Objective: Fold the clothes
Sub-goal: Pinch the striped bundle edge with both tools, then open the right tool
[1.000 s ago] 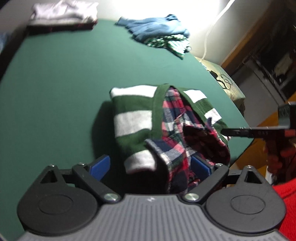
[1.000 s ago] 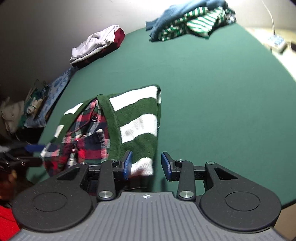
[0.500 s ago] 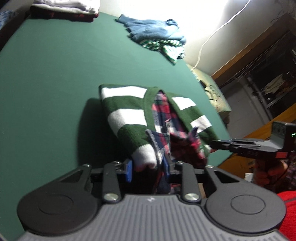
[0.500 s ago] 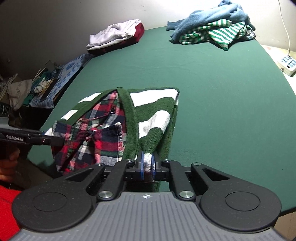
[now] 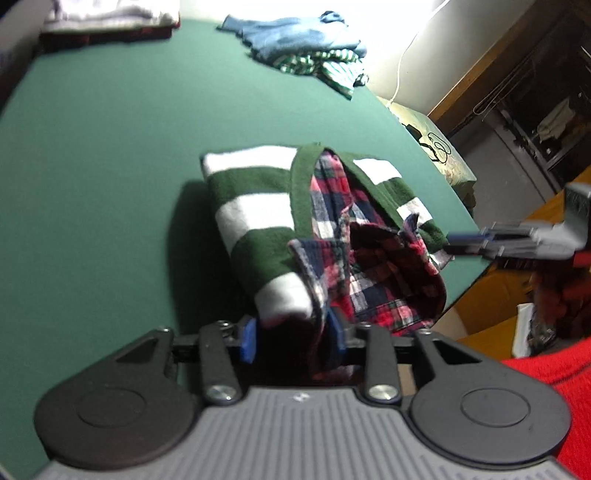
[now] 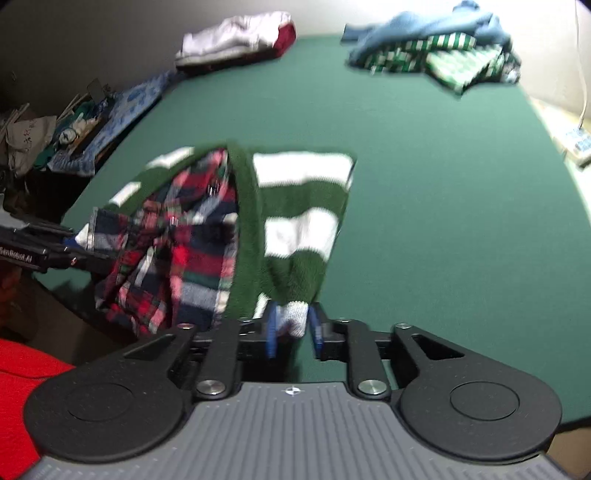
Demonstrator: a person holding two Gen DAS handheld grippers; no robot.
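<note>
The cardigan (image 5: pixel 255 221), green-and-white striped over a plaid shirt (image 5: pixel 373 266), lay at the near edge of the green table (image 5: pixel 92 155). The left gripper (image 5: pixel 293 334) pinched its hem with plaid fabric; the right gripper (image 6: pixel 293 330) clamped a white cuff. Other clothes (image 6: pixel 436 51) sat at the far edge.

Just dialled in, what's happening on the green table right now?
A person is mid-fold with two handheld grippers. The left gripper and the right gripper each clamp a near corner of the green-and-white striped sweater, which has a plaid shirt tucked inside. The bundle lies on the table. An unfolded pile and a folded stack sit at the far edge.
</note>
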